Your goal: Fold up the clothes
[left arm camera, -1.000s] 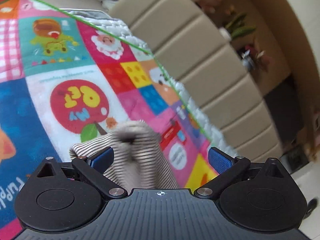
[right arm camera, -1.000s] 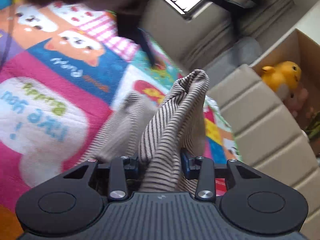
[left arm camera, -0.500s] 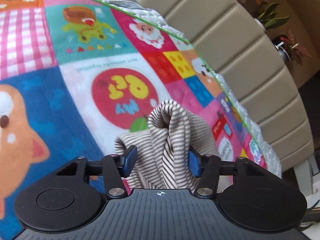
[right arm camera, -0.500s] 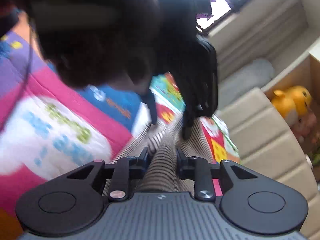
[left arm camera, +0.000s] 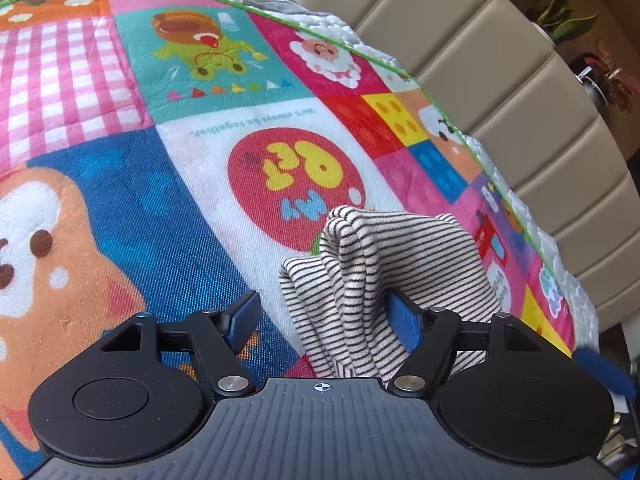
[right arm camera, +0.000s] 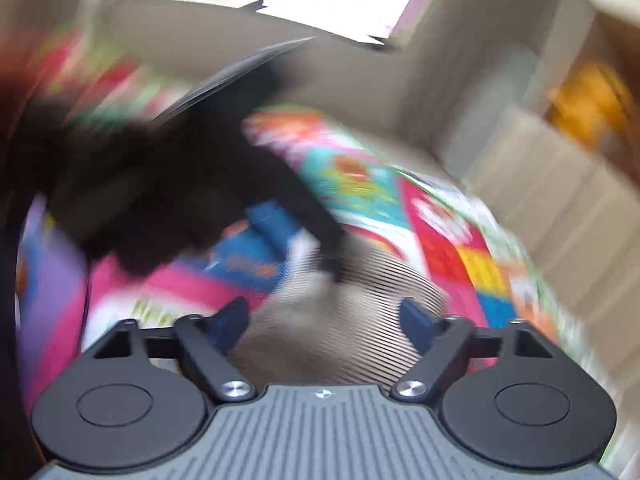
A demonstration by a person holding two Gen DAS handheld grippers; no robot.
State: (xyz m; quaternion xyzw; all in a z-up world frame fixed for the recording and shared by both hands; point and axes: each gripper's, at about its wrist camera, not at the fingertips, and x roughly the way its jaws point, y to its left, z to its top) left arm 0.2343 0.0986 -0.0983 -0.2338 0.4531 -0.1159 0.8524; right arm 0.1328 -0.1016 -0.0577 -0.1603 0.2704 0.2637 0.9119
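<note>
Two grippers, neither clamped on anything right now.

Left gripper (left arm camera: 326,320): jaws have just been opening, now standing fairly wide. The striped garment (left arm camera: 384,264) is bunched up between them. The right-hand pad is against or under the cloth, while the left-hand pad stands clear of it with mat showing in the gap. So I read it as released, not pinched.

Right gripper (right arm camera: 326,318): jaws have just been opening and stand wide. That view is heavily motion-blurred, but I can make out striped cloth lying below and ahead of the fingers, not pressed by either pad. The dark blurred mass on the left of that view is probably the other rig; I can't resolve it.

The garment sits as a loose heap on the colourful play mat (left arm camera: 160,184), toward the mat's green-trimmed edge next to the beige sofa (left arm camera: 500,92).

The key relation: the heap lies straight ahead of the left gripper, already inside its jaw span, ridge running roughly along the pointing line. The left hand is clearly the nearer one. My call is that the left takes any re-grip or flattening, and the right must come back down first.
</note>
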